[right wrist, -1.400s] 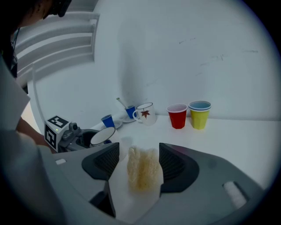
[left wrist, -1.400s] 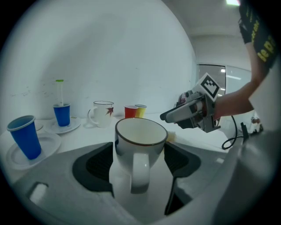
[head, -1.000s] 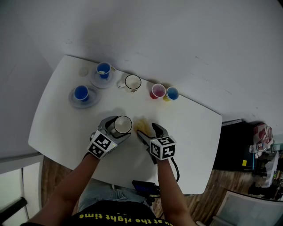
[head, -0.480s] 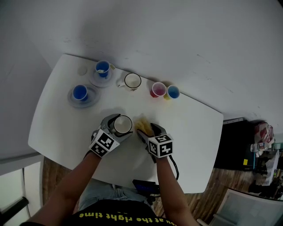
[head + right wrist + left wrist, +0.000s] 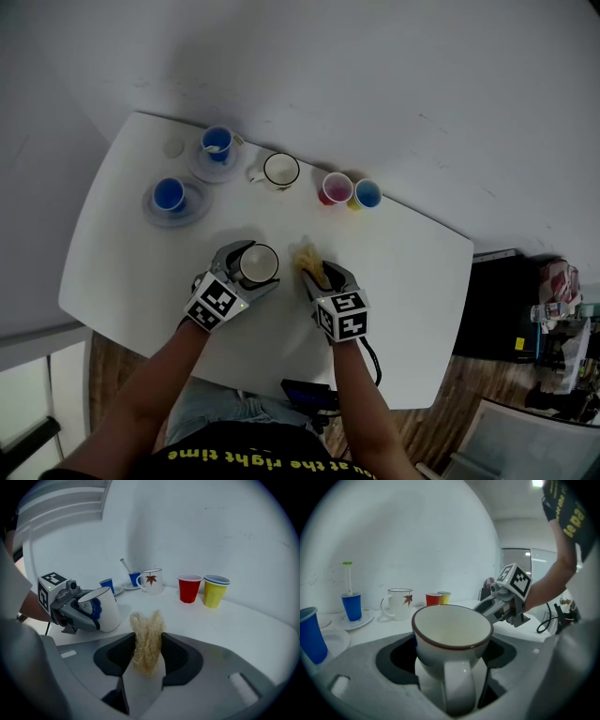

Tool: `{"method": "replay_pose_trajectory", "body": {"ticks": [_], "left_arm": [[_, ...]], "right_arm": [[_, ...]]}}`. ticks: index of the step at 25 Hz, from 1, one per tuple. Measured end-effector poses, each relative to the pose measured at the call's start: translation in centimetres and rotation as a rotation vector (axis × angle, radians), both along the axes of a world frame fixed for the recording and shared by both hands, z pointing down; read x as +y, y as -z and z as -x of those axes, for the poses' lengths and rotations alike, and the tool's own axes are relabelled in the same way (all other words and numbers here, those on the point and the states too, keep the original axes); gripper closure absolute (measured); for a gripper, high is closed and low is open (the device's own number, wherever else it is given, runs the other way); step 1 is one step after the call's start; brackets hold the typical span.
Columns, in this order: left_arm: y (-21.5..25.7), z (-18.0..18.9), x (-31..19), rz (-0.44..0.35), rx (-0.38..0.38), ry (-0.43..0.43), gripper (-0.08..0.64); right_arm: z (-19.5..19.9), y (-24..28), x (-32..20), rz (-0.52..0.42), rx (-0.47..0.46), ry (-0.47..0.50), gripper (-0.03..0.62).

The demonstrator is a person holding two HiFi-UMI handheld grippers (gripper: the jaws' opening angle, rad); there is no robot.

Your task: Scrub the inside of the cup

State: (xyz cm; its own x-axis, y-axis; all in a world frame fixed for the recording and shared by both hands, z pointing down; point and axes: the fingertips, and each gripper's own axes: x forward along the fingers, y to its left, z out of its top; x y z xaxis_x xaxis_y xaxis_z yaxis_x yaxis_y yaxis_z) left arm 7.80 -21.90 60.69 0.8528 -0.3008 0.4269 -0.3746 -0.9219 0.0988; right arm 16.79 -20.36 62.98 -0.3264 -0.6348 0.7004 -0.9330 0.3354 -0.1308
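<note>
Your right gripper's (image 5: 317, 274) jaws had just been closing; a second earlier they stood wide, and now they clamped the scrubber (image 5: 146, 637) upright between them. Your left gripper's (image 5: 251, 267) jaws were clamped on the cup (image 5: 452, 637), its handle toward you and its mouth up, just left of the scrubber. Farther back on the table (image 5: 403, 281) stood a mug (image 5: 280, 172).

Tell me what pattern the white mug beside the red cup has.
One dark red leaf on the mug, clearest in the right gripper view.
</note>
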Motion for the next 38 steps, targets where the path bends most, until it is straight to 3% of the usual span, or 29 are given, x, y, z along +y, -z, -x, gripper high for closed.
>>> {"method": "replay_pose_trajectory", "body": {"ticks": [7, 22, 38], "left_arm": [[-0.1, 0.5, 1.2, -0.01, -0.055, -0.02, 0.153], [0.8, 1.8, 2.0, -0.085, -0.164, -0.053, 0.153], [5.0, 1.7, 3.0, -0.159, -0.197, -0.048, 0.153]], "right_arm": [[0.2, 2.2, 0.1, -0.066, 0.006, 0.045, 0.447], [3.7, 7.9, 1.4, -0.166, 0.069, 0.24, 0.46], [6.9, 13.9, 3.1, -0.268, 0.14, 0.407, 0.462]]}}
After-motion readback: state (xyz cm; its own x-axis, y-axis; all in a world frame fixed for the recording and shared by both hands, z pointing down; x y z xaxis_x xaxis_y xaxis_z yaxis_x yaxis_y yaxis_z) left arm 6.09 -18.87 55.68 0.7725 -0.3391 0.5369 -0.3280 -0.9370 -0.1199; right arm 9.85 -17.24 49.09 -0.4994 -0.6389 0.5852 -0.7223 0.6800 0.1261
